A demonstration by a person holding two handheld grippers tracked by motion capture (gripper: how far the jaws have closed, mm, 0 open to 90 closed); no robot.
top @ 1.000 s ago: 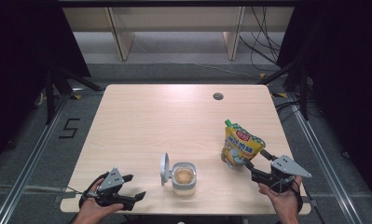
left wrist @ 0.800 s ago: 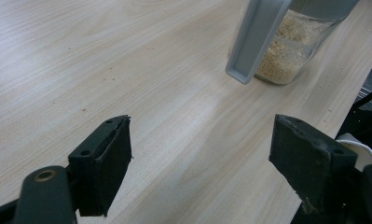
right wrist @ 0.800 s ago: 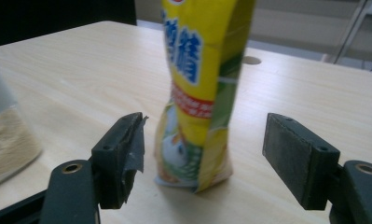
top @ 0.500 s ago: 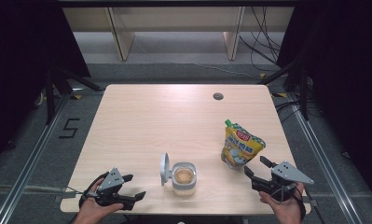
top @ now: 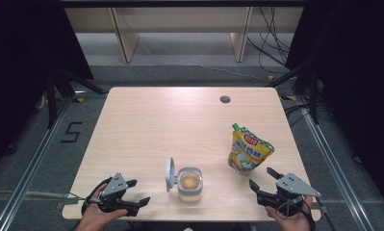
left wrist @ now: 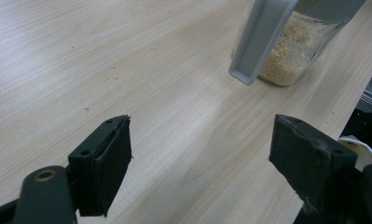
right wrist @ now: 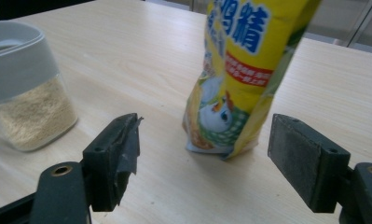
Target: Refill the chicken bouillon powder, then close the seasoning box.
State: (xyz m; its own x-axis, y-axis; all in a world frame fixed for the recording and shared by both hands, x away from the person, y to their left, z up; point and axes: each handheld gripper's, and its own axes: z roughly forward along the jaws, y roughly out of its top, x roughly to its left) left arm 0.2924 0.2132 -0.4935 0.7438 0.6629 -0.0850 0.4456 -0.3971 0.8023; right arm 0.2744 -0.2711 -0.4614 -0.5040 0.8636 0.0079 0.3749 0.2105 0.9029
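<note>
Near the table's (top: 146,125) right front, the yellow pouch (top: 248,153) is left upright; right gripper (top: 266,179) released, jaws just widened, nothing between. Left gripper (top: 138,192) spread, empty, beside open jar (top: 189,183).

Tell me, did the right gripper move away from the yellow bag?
Yes. The right gripper has backed away from the yellow bag, toward the table's near edge. Its jaws have just been opening, with nothing between them now.
</note>
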